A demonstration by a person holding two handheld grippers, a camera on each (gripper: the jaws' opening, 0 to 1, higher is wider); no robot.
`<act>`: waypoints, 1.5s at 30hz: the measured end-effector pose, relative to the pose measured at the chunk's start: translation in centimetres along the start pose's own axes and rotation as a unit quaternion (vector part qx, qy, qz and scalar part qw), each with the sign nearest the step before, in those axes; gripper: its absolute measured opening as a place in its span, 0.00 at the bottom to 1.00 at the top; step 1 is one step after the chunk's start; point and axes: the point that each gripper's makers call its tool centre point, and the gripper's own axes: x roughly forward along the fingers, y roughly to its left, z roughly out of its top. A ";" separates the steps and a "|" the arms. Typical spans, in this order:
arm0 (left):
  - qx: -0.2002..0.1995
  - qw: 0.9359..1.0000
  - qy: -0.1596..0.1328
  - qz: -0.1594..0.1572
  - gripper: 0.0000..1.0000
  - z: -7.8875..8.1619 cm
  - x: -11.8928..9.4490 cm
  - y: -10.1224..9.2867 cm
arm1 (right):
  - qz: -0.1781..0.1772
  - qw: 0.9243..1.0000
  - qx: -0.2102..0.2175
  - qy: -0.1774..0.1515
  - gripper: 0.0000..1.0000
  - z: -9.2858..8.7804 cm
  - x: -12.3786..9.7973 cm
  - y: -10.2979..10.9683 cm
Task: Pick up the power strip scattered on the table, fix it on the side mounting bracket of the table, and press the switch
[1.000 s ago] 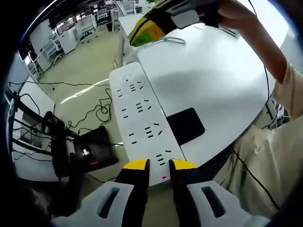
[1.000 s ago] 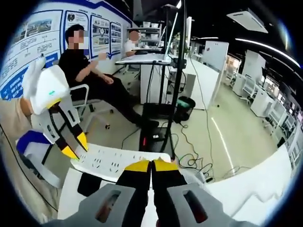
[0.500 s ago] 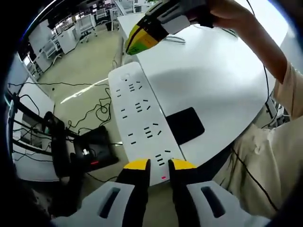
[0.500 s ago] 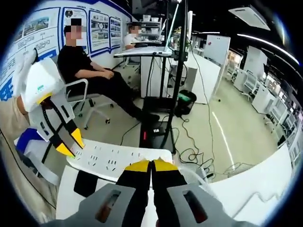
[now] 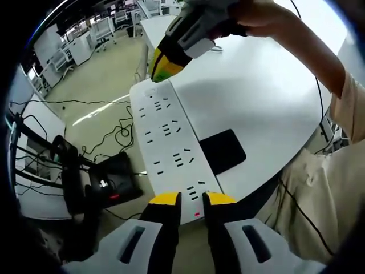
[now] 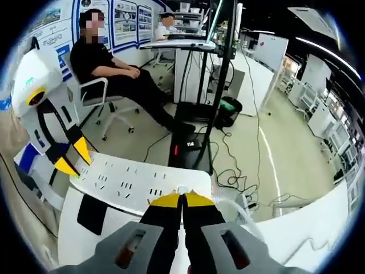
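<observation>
The power strip (image 5: 171, 142) is long, white and flat; it runs from the lower middle of the left gripper view up toward the upper left, along the edge of the white table (image 5: 256, 103); its face shows rows of small dark socket slots; a tiny red light glows at its near end, at the bottom; a round switch sits at its far end; in the right gripper view it (image 6: 137, 182) lies sideways across the lower left.
</observation>
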 end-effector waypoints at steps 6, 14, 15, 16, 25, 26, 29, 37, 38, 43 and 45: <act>-0.001 1.000 0.001 0.000 0.21 0.0 0.0 -0.1 | 0.002 1.000 -0.006 0.010 0.00 0.1 0.8 0.3; 0.002 1.000 0.006 -0.001 0.21 0.0 0.0 0.0 | 0.001 1.000 -0.011 0.026 0.00 -0.4 1.7 0.1; 0.002 1.000 0.006 -0.001 0.21 0.0 0.0 0.0 | -0.002 0.999 -0.015 0.030 0.00 -0.6 1.7 0.0; 0.002 1.000 0.006 -0.001 0.21 0.0 0.0 0.0 | -0.001 1.000 -0.015 0.027 0.00 -0.5 1.7 0.1; 0.000 1.000 0.004 -0.001 0.21 0.0 -0.1 -0.1 | -0.020 0.993 -0.098 0.064 0.00 -0.5 1.8 0.4; 0.001 1.000 0.004 0.000 0.21 0.0 -0.1 -0.1 | -0.021 0.992 -0.101 0.065 0.00 -0.5 1.8 0.5; 0.003 1.000 0.005 -0.001 0.20 0.0 -0.1 -0.2 | -0.021 0.992 -0.106 0.069 0.00 -0.6 1.8 0.8; 0.005 1.000 0.005 0.000 0.19 0.0 0.0 -0.3 | -0.015 0.991 -0.115 0.071 0.00 -0.7 1.8 0.6; 0.005 1.000 0.005 -0.001 0.19 0.0 0.0 -0.3 | -0.014 0.990 -0.117 0.072 0.00 -0.7 1.8 0.6; 0.006 1.000 0.003 -0.004 0.19 0.0 0.0 -0.3 | -0.006 0.988 -0.132 0.082 0.00 -0.7 1.9 0.5; 0.009 1.000 0.003 -0.002 0.19 0.1 0.0 -0.3 | -0.004 0.986 -0.142 0.088 0.00 -0.7 1.9 0.7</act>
